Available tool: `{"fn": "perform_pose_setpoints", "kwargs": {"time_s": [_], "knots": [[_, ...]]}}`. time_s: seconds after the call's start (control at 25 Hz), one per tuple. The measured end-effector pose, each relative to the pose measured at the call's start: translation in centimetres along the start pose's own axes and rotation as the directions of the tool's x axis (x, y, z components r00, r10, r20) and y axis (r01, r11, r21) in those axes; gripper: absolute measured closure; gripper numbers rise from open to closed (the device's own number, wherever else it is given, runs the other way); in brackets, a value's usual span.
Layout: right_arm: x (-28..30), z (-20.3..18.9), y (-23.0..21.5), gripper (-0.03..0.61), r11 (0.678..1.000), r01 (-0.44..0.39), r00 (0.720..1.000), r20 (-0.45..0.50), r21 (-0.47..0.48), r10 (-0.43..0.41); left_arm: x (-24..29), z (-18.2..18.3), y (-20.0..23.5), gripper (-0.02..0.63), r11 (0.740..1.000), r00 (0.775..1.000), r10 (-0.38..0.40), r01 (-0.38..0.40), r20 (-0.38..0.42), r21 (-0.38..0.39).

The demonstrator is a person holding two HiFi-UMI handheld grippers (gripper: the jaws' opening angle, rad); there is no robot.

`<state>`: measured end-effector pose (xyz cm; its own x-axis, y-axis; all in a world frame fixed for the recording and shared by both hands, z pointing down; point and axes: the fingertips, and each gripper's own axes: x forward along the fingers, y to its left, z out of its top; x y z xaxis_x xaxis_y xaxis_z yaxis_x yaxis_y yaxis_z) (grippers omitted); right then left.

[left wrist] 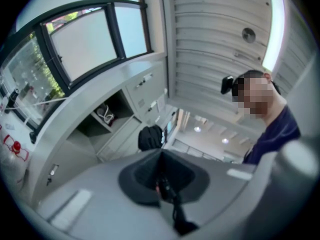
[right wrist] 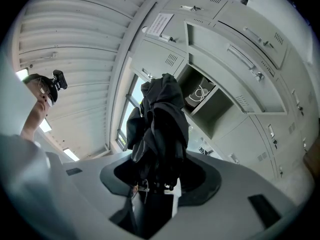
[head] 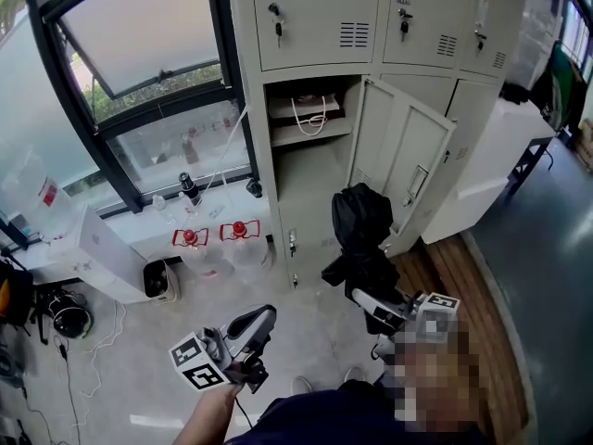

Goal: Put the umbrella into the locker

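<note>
While the door (head: 403,160) of the locker (head: 310,170) stands open, a folded black umbrella (head: 361,225) is gripped upright in the right tongs (head: 363,295) in front of it; the left tongs (head: 264,321) are seen closed and empty

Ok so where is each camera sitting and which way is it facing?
Head view: on the person's head, facing steeply down at the open locker; shows forearm, left gripper, right gripper holding the umbrella.
Left gripper view: on the left gripper, angled up at window and ceiling; shows its closed jaws, the person's shoulder.
Right gripper view: on the right gripper, looking along the umbrella; shows its jaws.
Shared: all see umbrella and open locker.
</note>
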<state>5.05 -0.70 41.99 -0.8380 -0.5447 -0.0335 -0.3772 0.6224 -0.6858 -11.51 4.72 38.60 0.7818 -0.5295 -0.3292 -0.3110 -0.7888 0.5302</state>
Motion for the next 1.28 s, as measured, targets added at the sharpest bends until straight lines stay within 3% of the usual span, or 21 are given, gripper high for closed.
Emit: {"fn": "perform_pose_setpoints", "kwargs": {"time_s": [0.4,0.64,0.92,1.28], "knots": [[2.7,2.4,-1.1,0.383,1.000,0.014,1.000,0.013,0.024,-0.014,0.0,1.5,1.6,0.614,1.000,1.000,-0.001,0.001,0.024,0.001],[6.5,5.6,-3.5,0.383,0.998,-0.039,0.999,0.021,0.047,0.038,1.7,2.9,4.7,0.614,0.998,0.999,0.047,-0.048,0.023,0.035],[10.8,10.5,-6.7,0.383,0.990,-0.119,0.993,0.010,0.077,0.119,7.3,4.9,9.3,0.614,0.994,0.997,0.073,-0.074,0.021,0.084],[14.2,15.1,-11.3,0.383,0.983,-0.142,0.989,-0.033,0.114,0.147,14.4,5.0,13.4,0.614,0.989,0.994,0.110,-0.112,0.026,0.094]]}}
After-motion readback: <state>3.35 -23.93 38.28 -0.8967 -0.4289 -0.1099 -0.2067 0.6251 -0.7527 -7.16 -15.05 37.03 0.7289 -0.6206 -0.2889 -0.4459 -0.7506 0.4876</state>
